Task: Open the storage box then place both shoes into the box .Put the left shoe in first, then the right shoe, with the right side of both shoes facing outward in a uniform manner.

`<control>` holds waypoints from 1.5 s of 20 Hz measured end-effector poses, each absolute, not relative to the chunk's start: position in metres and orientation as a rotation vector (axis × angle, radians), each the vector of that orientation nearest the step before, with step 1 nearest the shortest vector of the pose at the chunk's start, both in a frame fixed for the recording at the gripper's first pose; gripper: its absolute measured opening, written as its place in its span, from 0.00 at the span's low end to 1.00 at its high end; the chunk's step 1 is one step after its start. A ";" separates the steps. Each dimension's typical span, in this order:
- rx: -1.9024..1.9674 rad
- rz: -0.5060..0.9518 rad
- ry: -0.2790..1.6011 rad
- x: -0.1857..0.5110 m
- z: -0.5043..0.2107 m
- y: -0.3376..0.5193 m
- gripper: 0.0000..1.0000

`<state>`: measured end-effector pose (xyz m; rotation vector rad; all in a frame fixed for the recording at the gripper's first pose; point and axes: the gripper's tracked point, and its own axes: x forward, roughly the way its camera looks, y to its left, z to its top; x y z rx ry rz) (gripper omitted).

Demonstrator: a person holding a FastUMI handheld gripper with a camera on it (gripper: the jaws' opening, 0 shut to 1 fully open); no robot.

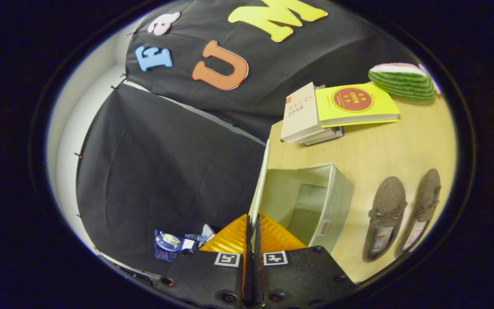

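Gripper (pixel 252 223) fingers pressed together on thin lid edge of pale fabric storage box (pixel 337 201); brown slippers (pixel 385 219) seen lower right, toes pointing up-frame.

stacked books (pixel 315 116), watermelon-slice toy (pixel 401 80), wooden table (pixel 384 146), small blue items (pixel 167 245)

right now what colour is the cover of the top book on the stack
Yellow with a red circle, clearest in the gripper view: top book. The gripper is shut on the storage box lid.
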<state>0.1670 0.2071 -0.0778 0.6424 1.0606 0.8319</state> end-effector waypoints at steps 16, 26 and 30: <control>0.381 0.811 1.114 0.103 -0.021 0.385 0.31; -0.049 0.564 0.908 0.113 -0.047 0.326 0.72; -0.109 0.508 0.915 0.122 -0.067 0.277 0.73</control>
